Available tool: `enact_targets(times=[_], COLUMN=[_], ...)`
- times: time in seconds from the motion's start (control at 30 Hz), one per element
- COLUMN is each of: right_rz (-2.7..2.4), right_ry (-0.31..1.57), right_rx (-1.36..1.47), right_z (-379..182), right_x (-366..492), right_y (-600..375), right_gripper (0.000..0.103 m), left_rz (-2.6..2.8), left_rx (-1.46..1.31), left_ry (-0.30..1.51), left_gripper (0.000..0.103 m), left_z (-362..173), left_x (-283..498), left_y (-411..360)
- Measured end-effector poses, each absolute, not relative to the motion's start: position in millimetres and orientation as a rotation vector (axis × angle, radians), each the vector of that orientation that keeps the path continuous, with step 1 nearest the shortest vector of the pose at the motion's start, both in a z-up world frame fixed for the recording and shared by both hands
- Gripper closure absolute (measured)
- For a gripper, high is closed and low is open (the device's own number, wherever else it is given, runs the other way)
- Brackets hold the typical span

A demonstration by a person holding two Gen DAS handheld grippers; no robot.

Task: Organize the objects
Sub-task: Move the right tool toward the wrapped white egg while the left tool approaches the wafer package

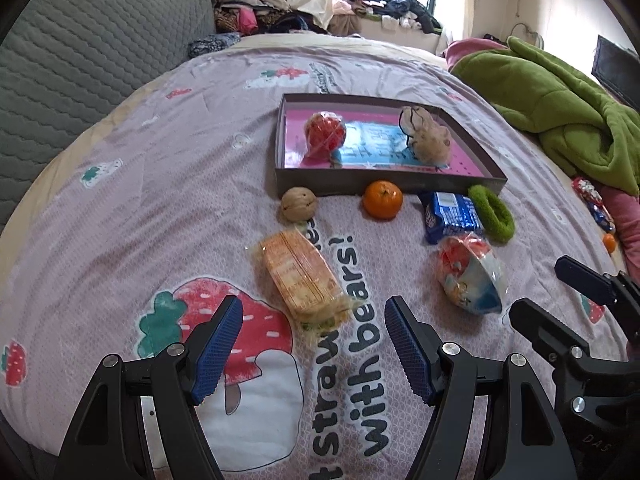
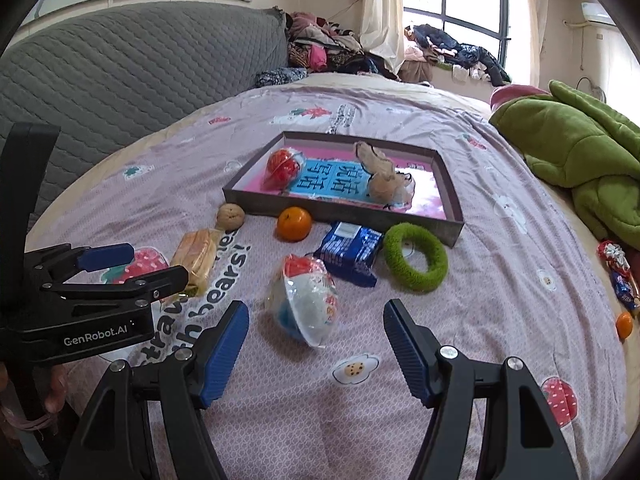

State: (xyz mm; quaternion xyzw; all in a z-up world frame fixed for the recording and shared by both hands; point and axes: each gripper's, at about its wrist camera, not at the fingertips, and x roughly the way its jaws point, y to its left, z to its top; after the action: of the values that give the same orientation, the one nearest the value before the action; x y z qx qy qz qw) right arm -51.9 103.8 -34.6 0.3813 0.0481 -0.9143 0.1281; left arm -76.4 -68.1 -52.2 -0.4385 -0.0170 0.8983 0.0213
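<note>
With both the left gripper (image 1: 312, 344) and right gripper (image 2: 316, 344) wide open and empty, close squarely around the wrapped bread (image 1: 302, 280) nearest the tray (image 1: 344, 190), squeezing gently.

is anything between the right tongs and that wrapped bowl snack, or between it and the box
Nothing lies between the open right tongs and the wrapped bowl snack. Toward the box, the blue packet and the orange lie on the bedspread before its near wall, so the snack would have to be lifted over them.
</note>
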Motion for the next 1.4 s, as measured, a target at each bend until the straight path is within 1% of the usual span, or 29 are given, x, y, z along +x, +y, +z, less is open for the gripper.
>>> enact_targets(times=[0.53, 0.93, 1.4], right_rz=[-2.628, -2.637, -2.653], right_ry=[0.152, 0.14, 0.13], right_rx=[1.22, 1.227, 1.218], right_z=[-51.7, -53.5, -55.4], right_x=[-56.2, -58.3, -67.0], right_y=[102.4, 102.8, 98.1], right_gripper=[0.034, 0.034, 0.034], left_rz=[2.708, 2.704, 2.768], left_rx=[-1.477, -1.524, -1.562], left_ry=[-0.129, -0.178, -0.164], left_gripper=[0.028, 0.028, 0.028], left_z=[-65.2, -67.8, -75.0], left_x=[-78.1, -84.6, -110.1], left_y=[-72.6, -74.6, -71.7])
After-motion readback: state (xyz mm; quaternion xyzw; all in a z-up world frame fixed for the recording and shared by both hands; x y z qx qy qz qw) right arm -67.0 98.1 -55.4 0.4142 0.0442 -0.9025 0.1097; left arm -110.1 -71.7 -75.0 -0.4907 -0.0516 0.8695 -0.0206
